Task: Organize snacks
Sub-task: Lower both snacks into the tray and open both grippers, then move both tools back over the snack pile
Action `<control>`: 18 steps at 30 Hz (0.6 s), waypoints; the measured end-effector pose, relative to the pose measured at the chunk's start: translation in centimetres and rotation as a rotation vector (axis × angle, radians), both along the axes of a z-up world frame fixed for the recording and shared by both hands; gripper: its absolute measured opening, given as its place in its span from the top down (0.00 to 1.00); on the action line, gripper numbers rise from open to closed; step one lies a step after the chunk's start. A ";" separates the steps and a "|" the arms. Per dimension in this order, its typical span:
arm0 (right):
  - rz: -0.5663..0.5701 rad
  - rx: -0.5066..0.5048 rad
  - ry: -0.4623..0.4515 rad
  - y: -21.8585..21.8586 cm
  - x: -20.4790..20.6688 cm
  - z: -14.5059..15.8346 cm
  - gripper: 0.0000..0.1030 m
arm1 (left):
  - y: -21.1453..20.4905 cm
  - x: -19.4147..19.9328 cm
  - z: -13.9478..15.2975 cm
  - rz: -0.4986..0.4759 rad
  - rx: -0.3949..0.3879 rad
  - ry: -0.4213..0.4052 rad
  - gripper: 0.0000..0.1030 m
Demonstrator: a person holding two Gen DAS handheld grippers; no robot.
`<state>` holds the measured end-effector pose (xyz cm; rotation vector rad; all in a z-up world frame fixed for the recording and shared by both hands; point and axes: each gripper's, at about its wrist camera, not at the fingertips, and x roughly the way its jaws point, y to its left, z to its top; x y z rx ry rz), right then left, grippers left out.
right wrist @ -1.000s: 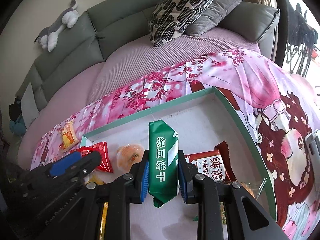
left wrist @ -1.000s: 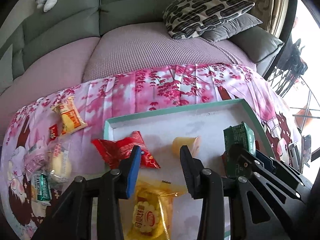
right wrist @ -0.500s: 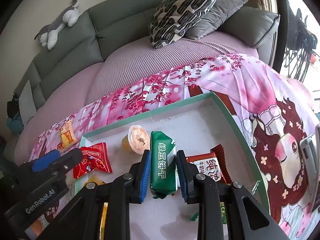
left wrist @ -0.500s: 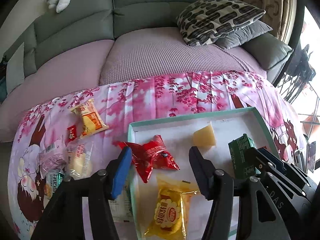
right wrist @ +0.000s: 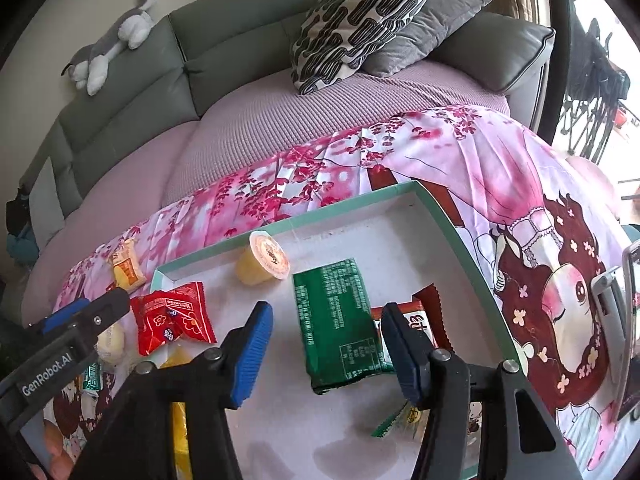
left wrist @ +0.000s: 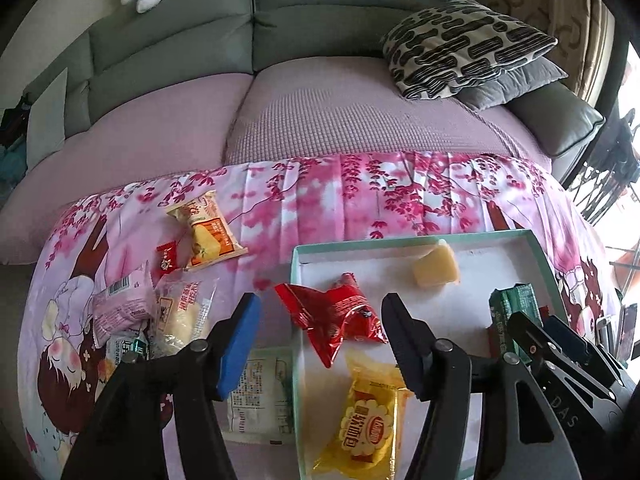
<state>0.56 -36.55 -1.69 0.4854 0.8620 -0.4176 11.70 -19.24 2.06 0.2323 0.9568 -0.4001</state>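
Observation:
A shallow box with a teal rim [right wrist: 320, 212] [left wrist: 400, 241] lies on a pink floral cloth. In it lie a green packet [right wrist: 340, 320], a red packet [right wrist: 172, 322] [left wrist: 340, 316], a jelly cup [right wrist: 264, 262] [left wrist: 436, 268], a yellow packet [left wrist: 368, 428] and a dark red packet [right wrist: 420, 320]. My right gripper [right wrist: 326, 328] is open above the green packet, which lies flat between its jaws. My left gripper [left wrist: 320, 320] is open and empty over the box's left edge. Loose snacks lie left of the box: an orange-yellow packet [left wrist: 208, 232], a small red sweet [left wrist: 167, 256], pink and white packets [left wrist: 160, 312].
A grey-green sofa with pink seat covers [left wrist: 320, 120] runs behind. Patterned and grey cushions [right wrist: 360, 20] lie at its right end. A plush toy [right wrist: 108, 48] sits on the backrest. A phone on a stand [right wrist: 632, 320] is at the far right.
My right gripper opened and let go of the green packet, which now lies flat in the box. My left gripper drew back and to the left, still open.

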 end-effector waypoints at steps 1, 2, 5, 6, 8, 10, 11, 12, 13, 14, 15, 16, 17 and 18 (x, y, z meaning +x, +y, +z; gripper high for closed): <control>0.001 0.000 0.004 0.0 0.0 -0.1 0.41 | 0.1 0.1 0.0 0.004 0.001 0.000 0.34; 0.000 -0.001 0.007 0.0 0.0 -0.1 0.38 | 0.1 0.1 0.0 0.009 0.001 -0.002 0.30; -0.007 0.003 0.017 -0.1 0.1 -0.4 0.26 | 0.4 0.3 -0.2 0.024 0.003 -0.007 0.26; -0.011 0.004 0.020 -0.2 0.0 -0.5 0.24 | 0.5 0.4 -0.3 0.028 0.006 -0.007 0.24; -0.018 0.004 0.027 -0.3 0.0 -0.6 0.15 | 0.6 0.7 -0.5 0.043 0.016 -0.011 0.16; -0.022 0.000 0.035 -0.4 0.0 -0.8 0.10 | 0.8 0.8 -0.7 0.056 0.028 -0.025 0.15; -0.023 -0.002 0.037 -0.4 0.0 -0.8 0.09 | 0.8 0.9 -0.8 0.061 0.036 -0.033 0.14; -0.022 -0.003 0.038 -0.4 0.0 -0.8 0.09 | 0.9 1.0 -0.9 0.065 0.041 -0.038 0.11; -0.021 -0.003 0.039 -0.4 0.0 -0.9 0.09 | 1.0 1.1 -1.0 0.071 0.044 -0.041 0.09; -0.020 -0.003 0.039 -0.4 0.0 -0.9 0.09 | 1.1 1.1 -1.0 0.076 0.043 -0.041 0.09; -0.019 -0.002 0.041 -0.4 0.1 -0.9 0.08 | 1.1 1.2 -1.1 0.081 0.040 -0.039 0.09; -0.018 -0.001 0.044 -0.3 0.1 -1.0 0.08 | 1.2 1.3 -1.2 0.085 0.036 -0.037 0.09; -0.018 -0.002 0.047 -0.3 0.1 -1.1 0.04 | 1.3 1.4 -1.3 0.092 0.031 -0.036 0.08; -0.018 -0.004 0.051 -0.4 0.1 -1.2 0.00 | 1.4 1.5 -1.4 0.099 0.027 -0.037 0.06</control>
